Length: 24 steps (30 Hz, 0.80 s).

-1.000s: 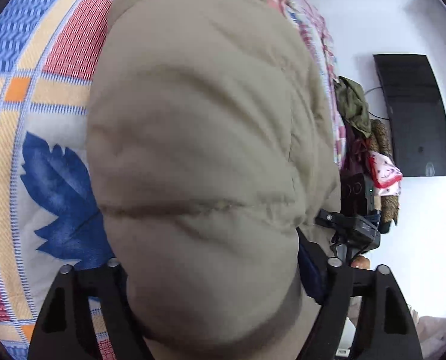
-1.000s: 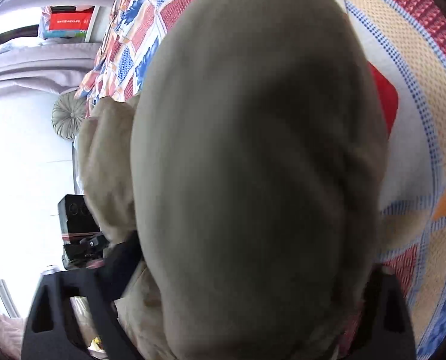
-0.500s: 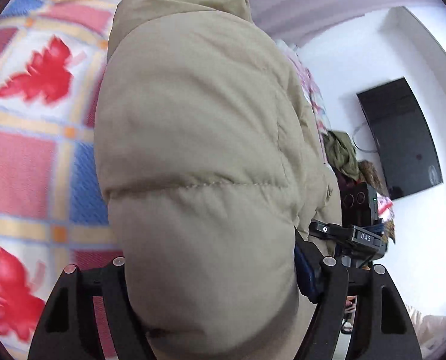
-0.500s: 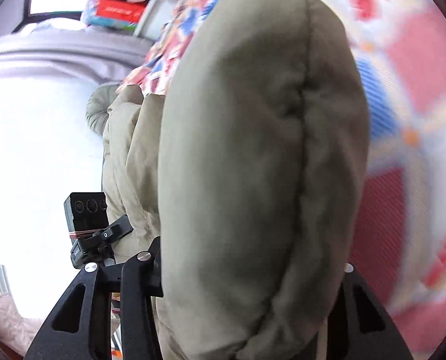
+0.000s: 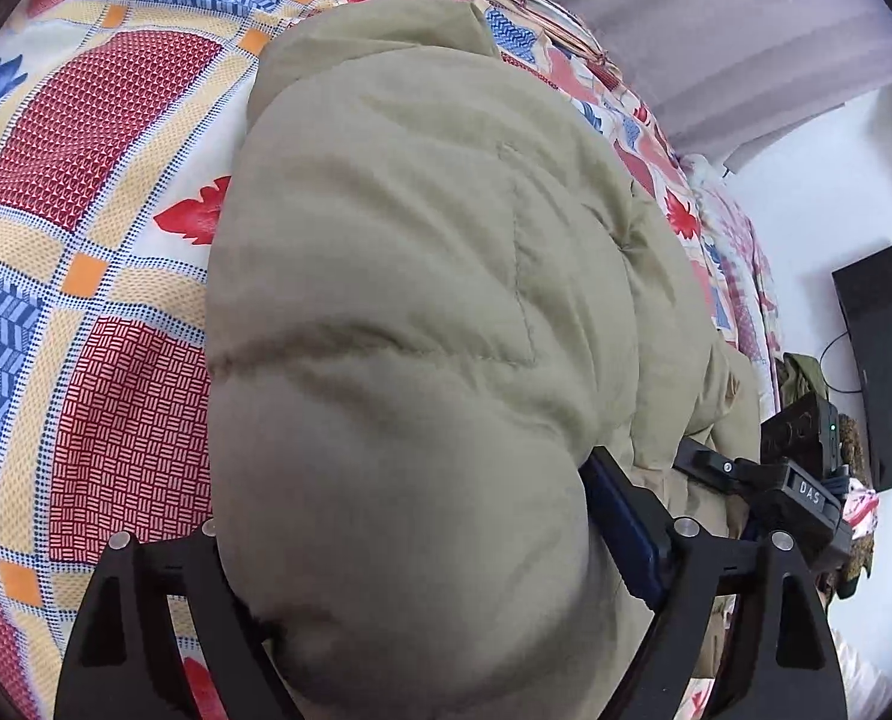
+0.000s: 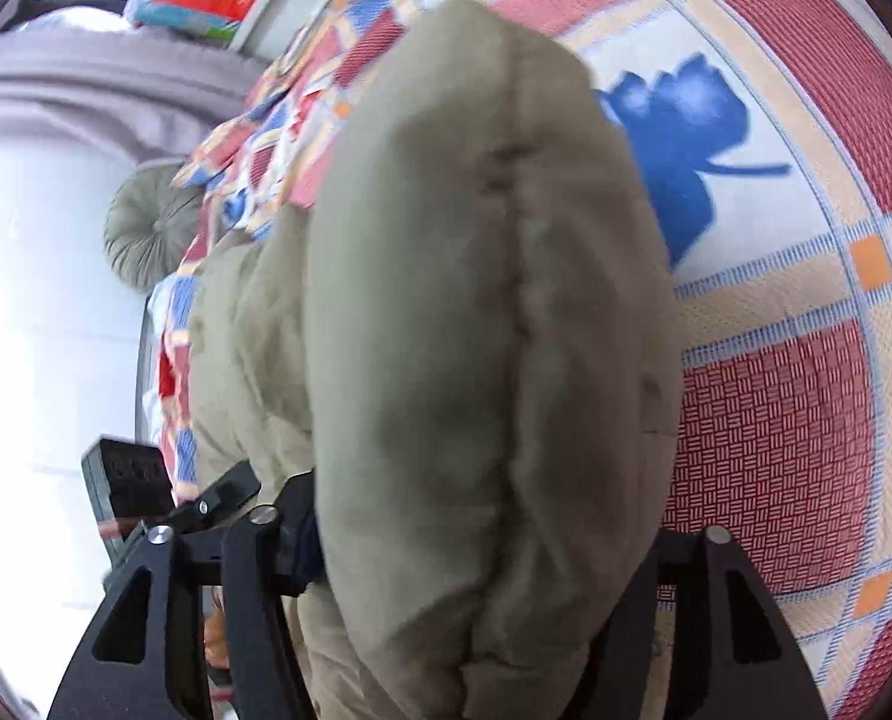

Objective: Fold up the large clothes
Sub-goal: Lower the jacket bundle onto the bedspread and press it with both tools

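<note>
Padding fills both views: one khaki puffer jacket (image 5: 422, 312) lies bunched on the bed's patchwork quilt (image 5: 116, 138), one thick fold between the fingers of each tool. We judge the folding mid-way (a fold carried over, not yet flattened). Both the left tool (image 5: 410, 594) and the right tool (image 6: 482, 576) have jaws opening, fabric bulging between them and pressing the fingers. We count two tools, one jacket, one round cushion (image 6: 146, 228).
</note>
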### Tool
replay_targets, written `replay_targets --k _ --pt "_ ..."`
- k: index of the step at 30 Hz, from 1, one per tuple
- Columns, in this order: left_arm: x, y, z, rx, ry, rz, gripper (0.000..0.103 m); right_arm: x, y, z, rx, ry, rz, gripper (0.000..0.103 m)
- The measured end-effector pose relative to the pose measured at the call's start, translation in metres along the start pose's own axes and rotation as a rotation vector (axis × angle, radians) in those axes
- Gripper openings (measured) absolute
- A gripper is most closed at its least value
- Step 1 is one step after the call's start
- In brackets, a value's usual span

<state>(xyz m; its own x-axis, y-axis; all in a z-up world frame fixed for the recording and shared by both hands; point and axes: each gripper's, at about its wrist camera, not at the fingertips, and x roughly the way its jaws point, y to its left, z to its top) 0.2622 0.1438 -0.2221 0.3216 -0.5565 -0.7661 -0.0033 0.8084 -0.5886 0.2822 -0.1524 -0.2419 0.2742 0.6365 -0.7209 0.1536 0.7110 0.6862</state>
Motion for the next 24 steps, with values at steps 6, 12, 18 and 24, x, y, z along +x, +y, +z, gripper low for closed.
replay_targets --k 6,12,18,24 --pt "-0.007 0.003 -0.004 0.027 0.000 0.063 0.089 -0.023 0.007 -0.011 -0.011 -0.011 -0.112 0.069" --pt "-0.010 -0.028 -0.008 0.056 -0.026 0.171 0.091 -0.075 0.034 -0.042 -0.098 -0.142 -0.331 0.069" --pt "-0.045 -0.061 -0.023 0.173 -0.106 0.384 0.091 -0.120 0.064 -0.060 -0.289 -0.194 -0.364 0.042" --pt "-0.067 -0.065 -0.062 0.271 -0.139 0.473 0.091 -0.090 0.080 -0.078 -0.379 -0.116 -0.325 0.031"
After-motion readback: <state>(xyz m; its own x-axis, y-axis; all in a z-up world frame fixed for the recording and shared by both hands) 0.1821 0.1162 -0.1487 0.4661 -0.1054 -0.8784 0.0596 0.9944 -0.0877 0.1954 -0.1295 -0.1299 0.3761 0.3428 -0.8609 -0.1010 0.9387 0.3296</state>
